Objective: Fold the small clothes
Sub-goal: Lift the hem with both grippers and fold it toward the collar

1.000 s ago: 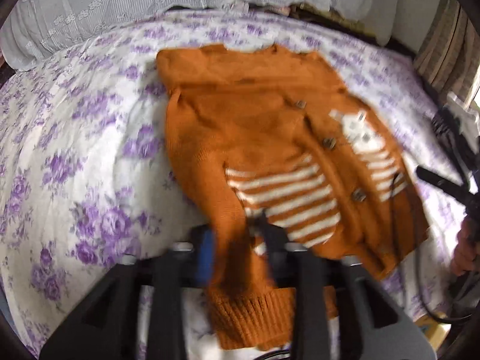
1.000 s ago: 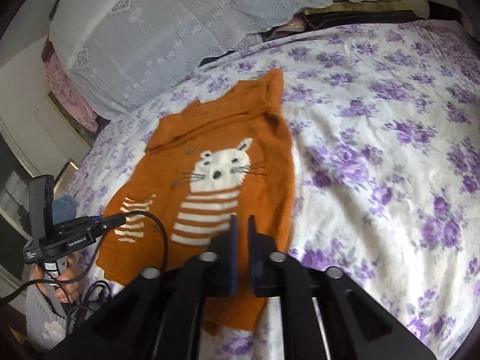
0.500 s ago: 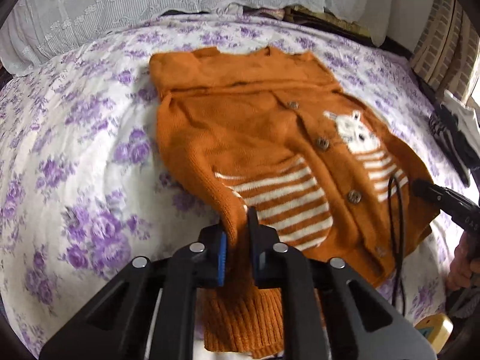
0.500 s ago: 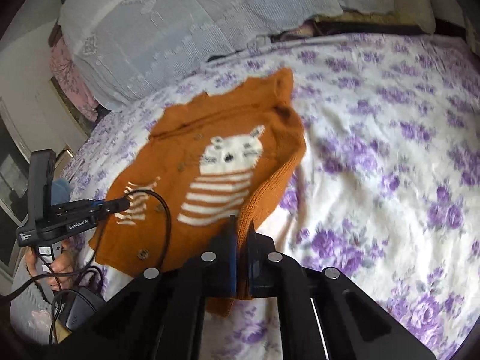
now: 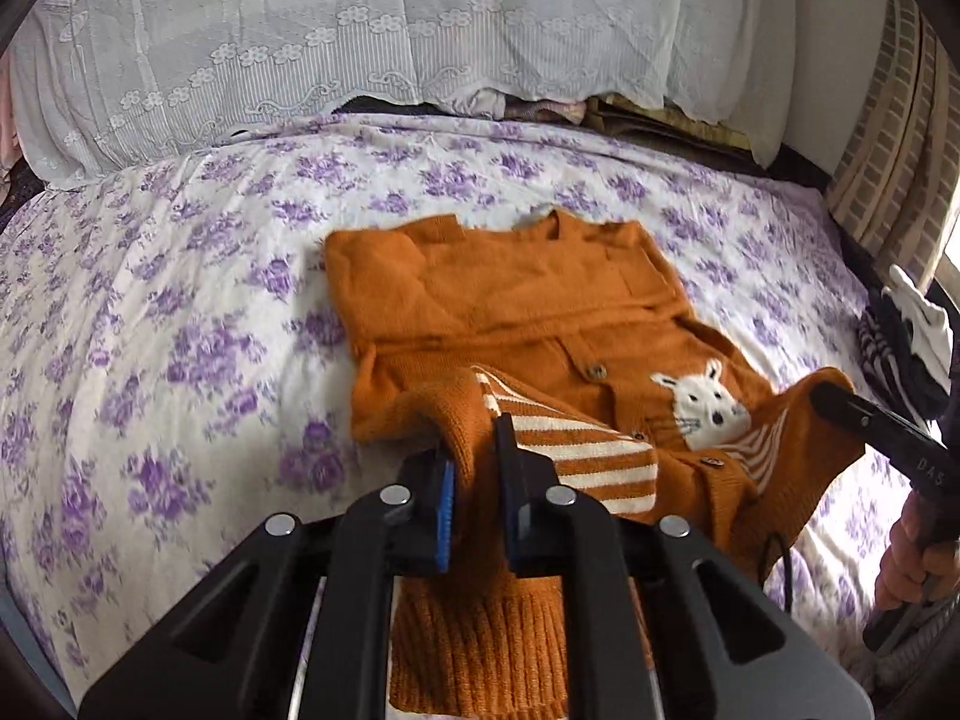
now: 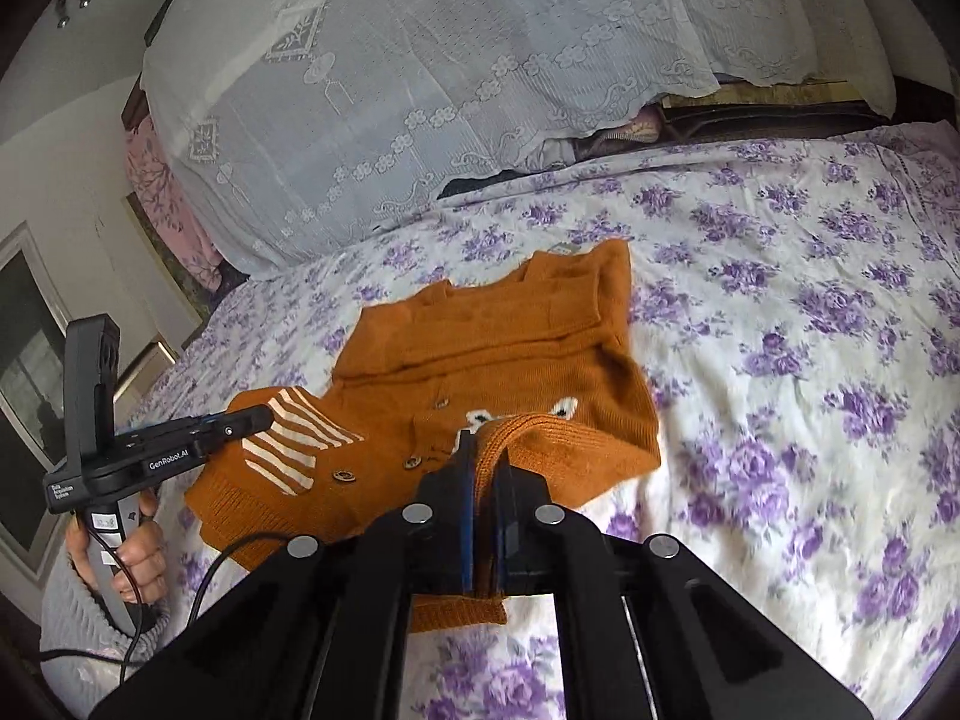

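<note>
Both grippers pinch the cardigan (image 5: 510,300) hem — floral bedsheet (image 5: 180,330) beneath.

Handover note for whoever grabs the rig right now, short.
Left gripper: shut on the orange cardigan, pinching the lower hem on its side, fabric lifted.
Right gripper: shut on the hem at the other bottom corner, also raised.
Cardigan lies face up on the floral bedsheet, collar toward the lace-covered pillows. Both sleeves look already folded across the chest.
Done: sleeves in, both bottom corners gripped and raised over the body.
Left: probably carry the hem up to the collar, lay it flat, release both.
</note>
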`<state>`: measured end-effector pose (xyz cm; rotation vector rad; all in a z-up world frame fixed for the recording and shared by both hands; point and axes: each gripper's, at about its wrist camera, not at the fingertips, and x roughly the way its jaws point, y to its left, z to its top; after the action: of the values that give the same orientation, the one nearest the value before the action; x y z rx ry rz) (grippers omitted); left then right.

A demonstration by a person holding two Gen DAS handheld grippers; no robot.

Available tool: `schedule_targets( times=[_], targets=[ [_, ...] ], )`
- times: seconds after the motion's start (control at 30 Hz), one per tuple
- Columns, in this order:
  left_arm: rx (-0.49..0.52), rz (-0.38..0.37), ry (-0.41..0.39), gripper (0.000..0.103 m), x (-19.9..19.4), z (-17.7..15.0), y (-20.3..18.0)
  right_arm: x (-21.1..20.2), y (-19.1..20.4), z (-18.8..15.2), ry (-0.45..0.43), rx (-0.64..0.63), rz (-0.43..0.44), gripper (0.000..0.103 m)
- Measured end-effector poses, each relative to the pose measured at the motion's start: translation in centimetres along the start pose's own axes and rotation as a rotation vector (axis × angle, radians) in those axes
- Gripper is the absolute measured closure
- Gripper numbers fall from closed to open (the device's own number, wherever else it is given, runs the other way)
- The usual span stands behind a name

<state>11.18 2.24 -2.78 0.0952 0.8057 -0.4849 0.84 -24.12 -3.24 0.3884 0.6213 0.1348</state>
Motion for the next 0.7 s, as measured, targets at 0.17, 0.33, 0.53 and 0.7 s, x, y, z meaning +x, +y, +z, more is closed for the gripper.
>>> schedule_targets(
  times=[0.17, 0.33, 0.53, 0.7],
  targets=[
    [-0.028, 0.003, -0.009, 0.092, 0.5, 1.2, 0.7, 0.3, -0.2, 1.7, -0.022, 0.012, 0.004, 0.098],
    [-0.035, 0.018, -0.007, 0.091, 1.1, 2.3, 1.2, 1.0, -0.3, 3.3, -0.038, 0.027, 0.006, 0.098],
    [-0.045, 0.028, -0.001, 0.091, 2.1, 3.4, 1.9, 2.6, -0.6, 5.0, -0.04, 0.051, 0.013, 0.098],
    [-0.048, 0.044, 0.005, 0.091, 3.0, 4.4, 2.4, 3.9, -0.8, 6.0, -0.035, 0.063, 0.013, 0.098]
  ],
)
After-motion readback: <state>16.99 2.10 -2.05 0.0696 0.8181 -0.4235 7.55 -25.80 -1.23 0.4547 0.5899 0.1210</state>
